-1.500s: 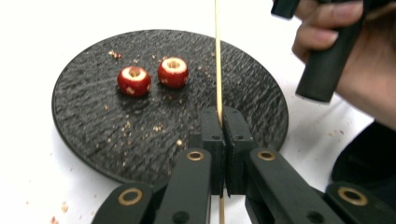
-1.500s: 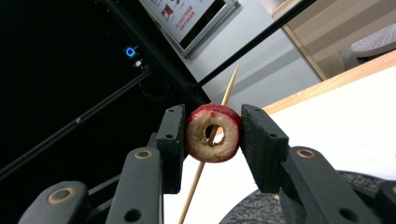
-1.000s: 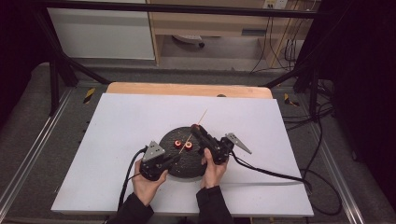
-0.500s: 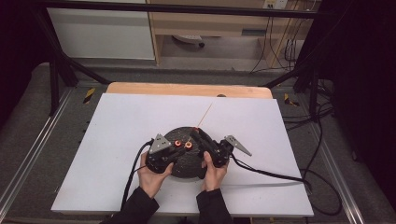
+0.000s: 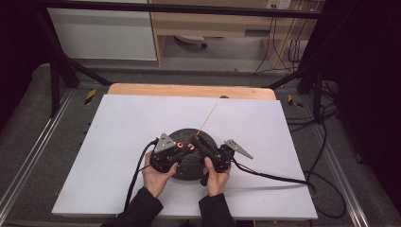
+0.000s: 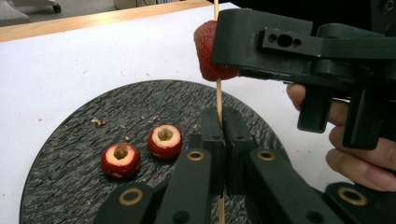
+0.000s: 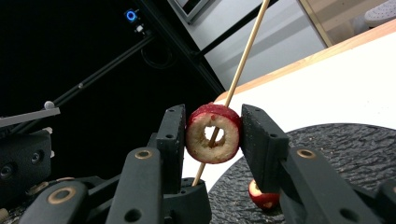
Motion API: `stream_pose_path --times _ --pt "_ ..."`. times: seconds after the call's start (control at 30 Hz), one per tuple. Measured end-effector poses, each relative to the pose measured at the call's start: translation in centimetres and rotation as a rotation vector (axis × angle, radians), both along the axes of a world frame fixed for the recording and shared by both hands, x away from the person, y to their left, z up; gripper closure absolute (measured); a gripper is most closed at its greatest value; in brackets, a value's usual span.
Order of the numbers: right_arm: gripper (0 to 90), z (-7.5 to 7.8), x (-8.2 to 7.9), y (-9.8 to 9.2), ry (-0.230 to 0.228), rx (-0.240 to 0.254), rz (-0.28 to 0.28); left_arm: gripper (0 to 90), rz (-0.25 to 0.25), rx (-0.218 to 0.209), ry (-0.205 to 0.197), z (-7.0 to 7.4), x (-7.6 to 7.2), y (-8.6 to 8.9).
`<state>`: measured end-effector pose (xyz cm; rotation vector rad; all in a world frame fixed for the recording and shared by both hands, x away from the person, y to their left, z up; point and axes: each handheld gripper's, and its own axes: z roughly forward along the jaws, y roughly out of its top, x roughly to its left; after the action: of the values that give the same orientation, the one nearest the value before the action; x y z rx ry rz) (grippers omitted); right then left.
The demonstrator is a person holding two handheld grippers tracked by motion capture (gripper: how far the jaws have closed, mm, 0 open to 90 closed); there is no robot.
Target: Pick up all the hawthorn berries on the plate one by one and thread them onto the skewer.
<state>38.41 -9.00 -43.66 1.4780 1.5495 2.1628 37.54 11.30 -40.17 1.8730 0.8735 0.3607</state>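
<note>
A thin wooden skewer (image 5: 208, 117) slants up over a round black slate plate (image 5: 188, 171). My left gripper (image 6: 219, 120) is shut on the skewer's lower part (image 6: 218, 95). My right gripper (image 7: 213, 134) is shut on a cored red fruit (image 7: 212, 133), and the skewer (image 7: 243, 60) runs through the fruit's hole. In the left gripper view that fruit (image 6: 208, 51) hangs on the stick above the plate (image 6: 70, 154). Two more cored red fruits (image 6: 121, 160) (image 6: 165, 141) lie on the plate. In the high view both grippers (image 5: 181, 147) (image 5: 195, 141) meet over the plate.
The plate sits near the front middle of a white board (image 5: 118, 132) on a wooden table (image 5: 189, 90). Crumbs dot the plate and board. Cables trail from both grippers toward the right and front. Dark frame posts (image 5: 56, 71) stand at the table's sides.
The left gripper has edged slightly back toward the right gripper. The skewer's free end has swung a little farther back and to the right.
</note>
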Motion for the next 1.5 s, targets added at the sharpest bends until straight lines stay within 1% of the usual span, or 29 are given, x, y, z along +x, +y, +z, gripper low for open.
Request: stream_pose_path --times 0.1,0.17,0.2,0.23,0.27,0.3,0.33,0.37,0.4,0.43,0.47,0.5,0.53,0.57,0.63,0.7,0.73,0.77,0.8,0.83,0.87,0.93,1.03,1.1,1.17,1.23,1.3,1.43,1.5 --pt "61.6 0.0 0.0 0.0 0.01 -0.01 0.008 88.4 -0.008 0.001 0.002 -0.1 0.0 0.2" --pt "61.0 0.1 0.0 0.0 0.008 -0.02 0.02 88.4 -0.013 0.002 0.004 -0.2 -0.1 0.3" --pt "56.1 0.2 0.0 -0.2 0.004 -0.043 0.021 88.4 -0.016 0.002 0.004 -0.2 -0.2 0.4" --pt "56.1 0.2 0.0 -0.2 0.004 -0.043 0.021 88.4 -0.017 0.002 0.007 -0.2 -0.3 0.5" --pt "54.5 0.3 0.0 -0.3 0.0 -0.055 0.021 88.4 -0.018 0.002 0.007 -0.3 -0.4 0.7" --pt "50.4 0.6 0.0 -0.6 -0.007 -0.076 0.031 88.4 -0.019 0.002 0.006 -0.3 -0.4 0.9" --pt "50.4 0.6 0.0 -0.6 -0.007 -0.076 0.031 88.4 -0.019 0.0 0.009 -0.3 -0.5 1.1" --pt "47.0 0.8 0.0 -0.8 -0.008 -0.084 0.032 88.4 -0.018 -0.002 0.011 -0.4 -0.5 1.4" --pt "42.3 1.1 0.1 -1.3 -0.009 -0.112 0.044 88.4 -0.017 0.001 0.012 -0.5 -0.5 1.6" --pt "42.3 1.1 0.1 -1.3 -0.009 -0.112 0.044 88.4 -0.017 0.002 0.014 -0.5 -0.6 1.8" --pt "39.2 1.2 0.1 -1.5 -0.003 -0.119 0.048 88.4 -0.016 0.001 0.014 -0.6 -0.7 2.1" --pt "35.8 1.2 0.2 -1.7 -0.006 -0.148 0.052 88.4 -0.017 0.004 0.014 -0.7 -0.8 2.4" --pt "28.9 1.4 0.3 -2.2 0.004 -0.19 0.067 88.4 -0.014 0.007 0.016 -0.7 -0.9 2.7" --pt "28.9 1.4 0.3 -2.2 0.004 -0.19 0.067 88.4 -0.014 0.01 0.017 -0.7 -0.9 2.9" --pt "23.5 1.4 0.4 -2.6 0.015 -0.227 0.079 88.4 -0.016 0.014 0.023 -0.8 -1.1 3.5" --pt "19.0 1.3 0.4 -2.9 0.027 -0.28 0.096 88.3 -0.019 0.021 0.026 -0.9 -1.3 4.0" --pt "14.7 1.3 0.4 -3.3 0.036 -0.333 0.112 88.3 -0.019 0.025 0.027 -0.9 -1.4 4.3" --pt "14.7 1.3 0.4 -3.3 0.036 -0.333 0.112 88.3 -0.02 0.032 0.03 -1.0 -1.5 4.6" --pt "12.8 1.3 0.4 -3.6 0.038 -0.356 0.119 88.3 -0.022 0.04 0.033 -1.0 -1.6 4.9" --pt "8.9 1.3 0.4 -4.0 0.056 -0.406 0.137 88.2 -0.024 0.05 0.034 -1.1 -1.7 5.2" --pt "8.9 1.3 0.4 -4.0 0.056 -0.406 0.137 88.2 -0.024 0.057 0.036 -1.2 -1.8 5.5" --pt "6.1 1.3 0.4 -4.2 0.064 -0.454 0.153 88.2 -0.025 0.063 0.04 -1.3 -2.1 6.2" --pt "3.7 1.3 0.5 -4.4 0.075 -0.495 0.176 88.1 -0.038 0.066 0.044 -1.5 -2.5 7.1" --pt "2.9 1.3 0.5 -4.4 0.083 -0.519 0.194 88.1 -0.037 0.074 0.043 -1.7 -2.8 7.6" --pt "2.7 1.3 0.5 -4.5 0.087 -0.551 0.207 88.1 -0.036 0.075 0.046 -1.8 -3.1 8.3" --pt "2.3 1.4 0.6 -4.6 0.098 -0.572 0.219 88.1 -0.031 0.088 0.047 -2.0 -3.3 8.8" --pt "2.1 1.5 0.7 -4.7 0.113 -0.608 0.233 88.0 -0.026 0.095 0.048 -2.1 -3.5 9.4" --pt "2.3 1.8 0.9 -4.5 0.126 -0.673 0.262 88.0 -0.024 0.102 0.056 -2.5 -4.0 10.4" --pt "2.3 2.1 1.1 -4.3 0.136 -0.711 0.276 88.0 -0.022 0.116 0.051 -2.7 -4.3 10.8"
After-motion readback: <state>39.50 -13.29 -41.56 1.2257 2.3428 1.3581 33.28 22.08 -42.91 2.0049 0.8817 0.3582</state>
